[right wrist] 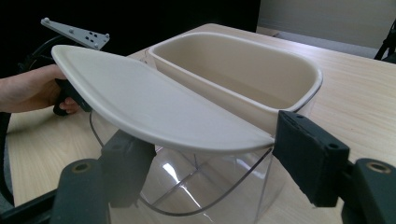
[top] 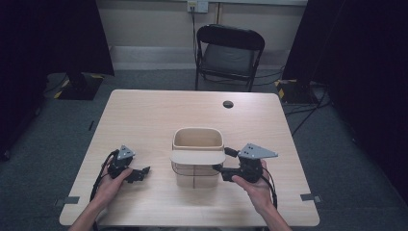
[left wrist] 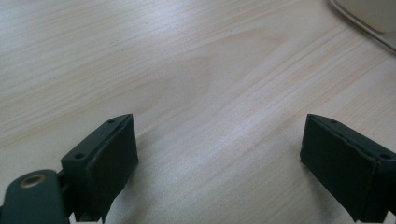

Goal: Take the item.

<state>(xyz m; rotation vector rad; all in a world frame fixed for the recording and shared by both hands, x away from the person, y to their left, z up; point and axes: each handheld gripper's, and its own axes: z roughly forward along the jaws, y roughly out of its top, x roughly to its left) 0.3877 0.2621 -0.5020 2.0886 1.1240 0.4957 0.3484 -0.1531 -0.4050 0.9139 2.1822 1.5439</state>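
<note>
At centre of the surface point(top: 144, 115), seen from the high view, stands a bin point(top: 197, 156): clear lower walls, cream inner tub at the top, and a cream lid point(top: 197, 156) lying across its near half, w/ the far half of the tub open. Left hand-held gripper point(top: 142, 172) lies low on the surface to the left of the bin, apart from it, held by the left hand point(top: 115, 180), jaws pointing toward the bin. Right hand-held gripper point(top: 220, 168) sits just right of the bin, in the right hand point(top: 255, 185), its jaws at the bin's near right side by the lid edge. Behind the bin, beyond the surface's far edge, a black folding chair point(top: 230, 53).

Left gripper view: jaws stand wide apart, nothing between them but bare surface; a corner of the bin point(left wrist: 369, 16) shows at top right, well clear of the jaws.

Right gripper view: jaws are partly open, one on each side of the bin's near end, just under the lid point(right wrist: 149, 105). Right jaw is touching or nearly touching the lid's tip; left jaw sits below the lid against the clear wall; can't tell if the pads press. Tub point(right wrist: 243, 77) lies beyond the lid. Left hand point(right wrist: 28, 93) shows past the bin.
</note>
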